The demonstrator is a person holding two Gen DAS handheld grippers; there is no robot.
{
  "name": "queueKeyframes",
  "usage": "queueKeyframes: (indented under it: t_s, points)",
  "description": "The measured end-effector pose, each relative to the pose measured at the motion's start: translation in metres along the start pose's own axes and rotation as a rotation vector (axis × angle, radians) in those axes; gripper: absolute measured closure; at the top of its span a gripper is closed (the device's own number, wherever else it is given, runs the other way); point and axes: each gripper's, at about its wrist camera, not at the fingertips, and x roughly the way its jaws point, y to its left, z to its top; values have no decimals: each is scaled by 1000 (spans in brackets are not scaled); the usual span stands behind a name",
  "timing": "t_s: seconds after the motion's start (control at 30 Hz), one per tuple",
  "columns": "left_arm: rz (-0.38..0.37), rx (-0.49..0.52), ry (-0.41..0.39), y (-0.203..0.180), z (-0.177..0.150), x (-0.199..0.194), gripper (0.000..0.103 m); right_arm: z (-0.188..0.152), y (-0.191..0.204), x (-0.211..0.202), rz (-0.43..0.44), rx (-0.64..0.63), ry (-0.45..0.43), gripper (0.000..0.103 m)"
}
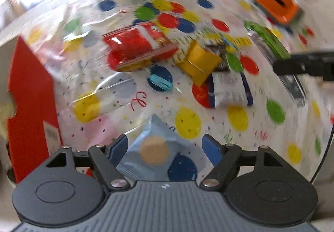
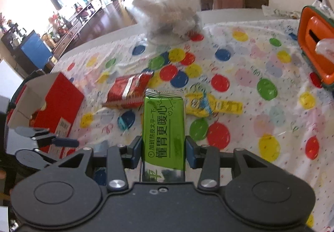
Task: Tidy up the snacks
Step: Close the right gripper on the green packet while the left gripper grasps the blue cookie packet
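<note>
My right gripper [image 2: 163, 148] is shut on a green snack pack [image 2: 163, 125] and holds it above the spotted tablecloth [image 2: 250, 77]. In the left wrist view the green pack [image 1: 269, 42] and the right gripper's black finger [image 1: 302, 64] show at the right. My left gripper [image 1: 165, 147] is open, its jaws on either side of a light blue packet [image 1: 154, 148] on the cloth. A red snack bag [image 1: 137, 46], a gold packet [image 1: 198, 61], a yellow packet [image 1: 229, 41] and a white-and-blue packet [image 1: 229, 90] lie in a loose pile ahead. An open red box [image 1: 31, 111] stands at the left.
An orange tissue box [image 2: 313, 48] stands at the far right of the table. A clear bag of white stuff [image 2: 169, 17] sits at the back middle. The red box [image 2: 56, 102] is at the table's left edge, with the room's floor and furniture beyond.
</note>
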Motion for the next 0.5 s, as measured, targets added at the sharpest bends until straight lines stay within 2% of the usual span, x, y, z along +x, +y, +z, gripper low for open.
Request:
queueKeyframes:
  t_s: [0.17,0.27,0.4,0.5]
  points:
    - [-55,125,42,-6,-7,11,25,-13,12,9,32,-9,40,62]
    - [-39,211,56,-12,-13,16,25,-19,20,12,49,-18,56,62]
    - [5,238,39,-11,-15,19,26,-22,29,15,58,-35,61,62]
    - [28,234,43,-8,-14,25,37,-23,32,17,58,-39,65,62]
